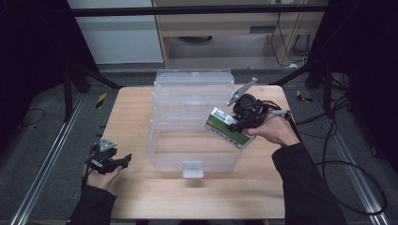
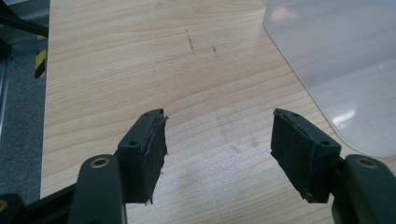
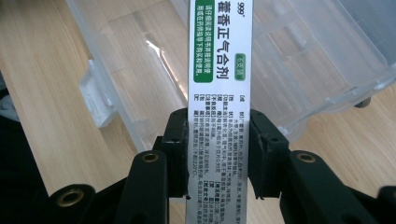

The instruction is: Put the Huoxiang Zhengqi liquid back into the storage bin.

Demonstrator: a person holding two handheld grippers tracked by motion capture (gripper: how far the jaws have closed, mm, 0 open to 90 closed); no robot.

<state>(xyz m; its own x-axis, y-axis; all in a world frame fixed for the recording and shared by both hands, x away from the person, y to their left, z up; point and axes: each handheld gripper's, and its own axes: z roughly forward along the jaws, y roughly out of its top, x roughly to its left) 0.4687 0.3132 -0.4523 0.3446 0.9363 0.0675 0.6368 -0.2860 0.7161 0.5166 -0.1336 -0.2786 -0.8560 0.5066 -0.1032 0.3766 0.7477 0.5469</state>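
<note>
Over the clear bin (image 1: pixel 190 140) — right hand-held gripper (image 1: pixel 241 123) pinching a medicine box (image 1: pixel 228 128); left hand-held gripper (image 1: pixel 123 161) spread.

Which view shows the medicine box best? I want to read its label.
The right gripper view: the medicine box runs up the middle, clamped between the right tongs, its green and black print facing the camera. The high view shows it small and tilted over the clear plastic bin.
</note>
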